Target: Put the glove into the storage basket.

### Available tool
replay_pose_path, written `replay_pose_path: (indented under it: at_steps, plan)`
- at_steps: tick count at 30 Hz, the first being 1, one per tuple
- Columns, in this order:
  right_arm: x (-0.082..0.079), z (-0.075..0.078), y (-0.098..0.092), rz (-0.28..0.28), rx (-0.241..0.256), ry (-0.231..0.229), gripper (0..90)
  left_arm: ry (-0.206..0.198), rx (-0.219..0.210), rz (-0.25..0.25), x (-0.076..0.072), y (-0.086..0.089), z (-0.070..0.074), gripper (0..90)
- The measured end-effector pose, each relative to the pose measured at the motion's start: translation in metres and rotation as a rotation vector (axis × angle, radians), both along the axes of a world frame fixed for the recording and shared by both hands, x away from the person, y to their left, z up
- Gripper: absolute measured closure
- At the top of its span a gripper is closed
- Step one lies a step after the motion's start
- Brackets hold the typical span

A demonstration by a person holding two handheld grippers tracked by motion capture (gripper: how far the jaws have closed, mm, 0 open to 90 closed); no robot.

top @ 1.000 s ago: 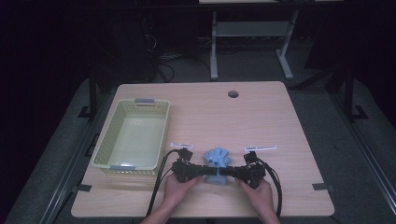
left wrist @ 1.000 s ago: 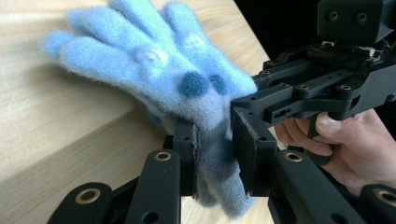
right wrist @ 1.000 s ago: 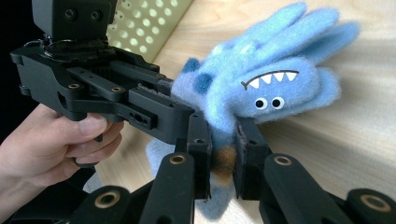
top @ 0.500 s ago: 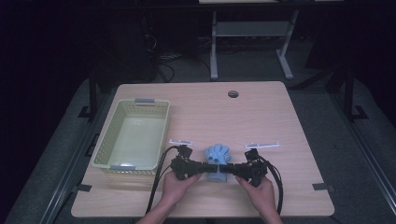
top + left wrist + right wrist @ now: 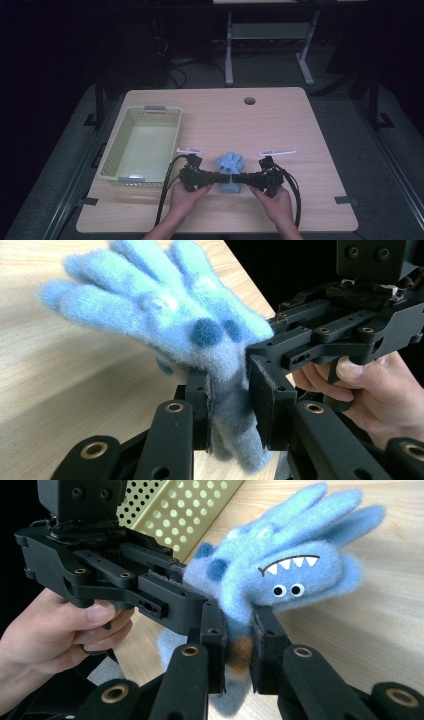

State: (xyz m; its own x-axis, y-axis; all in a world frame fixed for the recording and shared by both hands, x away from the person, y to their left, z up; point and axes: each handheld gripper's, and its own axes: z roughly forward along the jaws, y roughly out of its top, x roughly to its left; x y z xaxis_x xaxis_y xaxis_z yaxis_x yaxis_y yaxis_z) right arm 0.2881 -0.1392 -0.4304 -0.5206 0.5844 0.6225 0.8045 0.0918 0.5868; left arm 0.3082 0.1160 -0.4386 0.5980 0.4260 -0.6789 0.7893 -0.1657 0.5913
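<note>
A: Holding the plush toy (image 5: 229, 170) with both tools at the near middle of the table (image 5: 310, 125), just right of the basket (image 5: 120, 150). Blue, fuzzy, several long lobes, printed toothy mouth and two eyes on one side.

B: Grip state?

A: Left gripper (image 5: 227, 405): fingers (image 5: 197, 405) narrow, clamped on the toy's lower stalk, fur squeezed between them. Right gripper (image 5: 235, 645): same, fingers (image 5: 265, 640) pinched on the stalk from the other side. The two point at each other, tips nearly meeting at the toy. In the high view the left gripper (image 5: 220, 177) and right gripper (image 5: 241, 177) sit level, one hand behind each.

B: Toy on the table or off it?

A: Cannot tell for sure. In the gripper views the lobes stand clear of the wood with shadow under them, so it looks raised, or at most the base brushing the surface.

B: Basket?

A: Pale yellow-green, perforated walls, nothing inside it. Sits at the left of the table, long side running near to far.

B: Progress?

A: My read: the grasp is done, two-handed and firm. The transfer isn't. If the basket is the target, what's left is carry left, over the rim, and release.

B: Anything else out there?

A: Cable hole (image 5: 249, 100) at the far edge. Nothing between toy and basket.
</note>
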Motion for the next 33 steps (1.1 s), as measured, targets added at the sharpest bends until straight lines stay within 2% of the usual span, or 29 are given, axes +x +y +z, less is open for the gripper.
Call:
replay_pose_path:
  at_steps: [9,13,19,33]
  plan:
    - [0.006,0.009,0.007,0.020,0.013,-0.016,79.2,-0.017,-0.002,0.002,0.003,0.009,0.012,71.0]
    - [0.009,0.017,0.010,0.024,0.016,-0.018,79.2,-0.031,-0.005,0.001,0.005,0.013,0.020,71.1]
    - [0.014,0.030,0.015,0.036,0.011,-0.048,79.2,-0.043,-0.020,0.006,0.008,0.019,0.030,71.1]
    - [0.025,0.048,0.033,0.067,0.019,-0.067,79.2,-0.063,-0.029,0.018,0.013,0.039,0.047,71.0]
